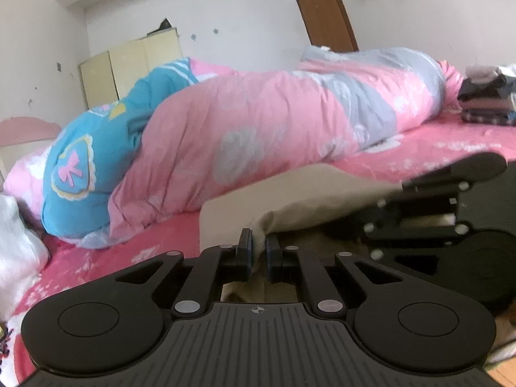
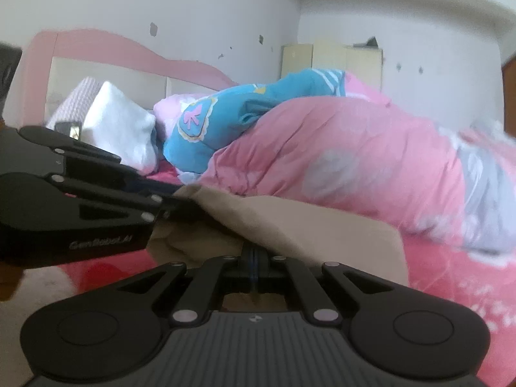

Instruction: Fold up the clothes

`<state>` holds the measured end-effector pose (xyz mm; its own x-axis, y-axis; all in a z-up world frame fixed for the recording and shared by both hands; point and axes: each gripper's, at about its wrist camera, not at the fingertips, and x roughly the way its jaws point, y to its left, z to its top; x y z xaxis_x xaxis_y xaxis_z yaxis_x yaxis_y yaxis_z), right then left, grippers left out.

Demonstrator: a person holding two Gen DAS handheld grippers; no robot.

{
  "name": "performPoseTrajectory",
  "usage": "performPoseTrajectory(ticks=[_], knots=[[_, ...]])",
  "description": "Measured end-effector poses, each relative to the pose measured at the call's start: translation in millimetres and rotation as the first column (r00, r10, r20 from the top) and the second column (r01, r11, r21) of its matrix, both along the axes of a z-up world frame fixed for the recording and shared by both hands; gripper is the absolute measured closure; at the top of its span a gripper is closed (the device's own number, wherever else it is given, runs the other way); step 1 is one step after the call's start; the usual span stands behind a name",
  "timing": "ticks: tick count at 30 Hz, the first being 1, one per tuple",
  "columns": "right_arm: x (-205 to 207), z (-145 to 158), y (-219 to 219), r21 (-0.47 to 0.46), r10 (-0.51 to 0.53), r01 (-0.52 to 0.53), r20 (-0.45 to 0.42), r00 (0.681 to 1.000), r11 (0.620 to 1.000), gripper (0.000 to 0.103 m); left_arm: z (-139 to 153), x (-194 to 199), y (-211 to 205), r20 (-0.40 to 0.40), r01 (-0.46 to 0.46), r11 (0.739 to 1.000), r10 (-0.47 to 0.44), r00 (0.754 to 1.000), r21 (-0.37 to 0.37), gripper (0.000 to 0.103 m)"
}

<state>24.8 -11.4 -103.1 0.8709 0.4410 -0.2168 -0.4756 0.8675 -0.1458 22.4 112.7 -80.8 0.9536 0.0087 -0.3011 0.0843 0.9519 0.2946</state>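
A beige garment (image 1: 290, 193) lies on the pink bed sheet (image 1: 106, 258), its near edge lifted. My left gripper (image 1: 258, 250) is shut on a bunched corner of that cloth. In the right wrist view the same beige garment (image 2: 306, 225) spreads ahead, and my right gripper (image 2: 254, 258) is shut on its near edge, the jaws pressed together under the fabric. The right gripper (image 1: 451, 206) shows at the right of the left wrist view, and the left gripper (image 2: 167, 206) enters the right wrist view from the left, holding the cloth.
A rolled pink and grey duvet (image 1: 274, 122) with a blue cushion (image 1: 84, 148) lies across the bed behind the garment. A white pillow (image 2: 119, 129) and pink headboard (image 2: 129, 51) sit at the head. Dark folded clothes (image 1: 487, 103) are stacked at far right.
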Motion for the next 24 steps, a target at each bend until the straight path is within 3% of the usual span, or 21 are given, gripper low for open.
performPoseTrajectory(ticks=[5, 11, 14, 16, 19, 24], knots=[[-12, -17, 13, -0.168, -0.038, 0.057, 0.113, 0.993, 0.984, 0.103, -22, 1, -6, -0.034, -0.003, 0.996, 0.006, 0.999, 0.092, 0.096], [-37, -28, 7, -0.321, -0.008, 0.073, 0.199, 0.98, 0.944, 0.102, -22, 1, -2, -0.036, -0.01, 0.996, 0.013, 0.999, 0.088, 0.096], [-54, -19, -18, -0.311, 0.031, 0.009, 0.125, 0.992, 0.95, 0.08, -22, 1, -3, -0.037, -0.012, 0.996, 0.016, 0.999, 0.091, 0.096], [-61, -8, -35, -0.27, 0.041, -0.017, 0.085, 0.995, 0.963, 0.079, -22, 1, -3, -0.038, -0.013, 0.995, 0.017, 0.999, 0.097, 0.096], [-63, 11, -49, -0.248, 0.032, -0.006, 0.099, 0.995, 0.969, 0.078, -22, 1, -4, -0.039, -0.014, 0.994, 0.019, 0.999, 0.111, 0.095], [-38, 21, -49, -0.283, 0.063, -0.03, 0.11, 0.992, 0.959, 0.066, -21, 0, -5, -0.035, -0.023, 0.992, 0.027, 0.999, 0.127, 0.095]])
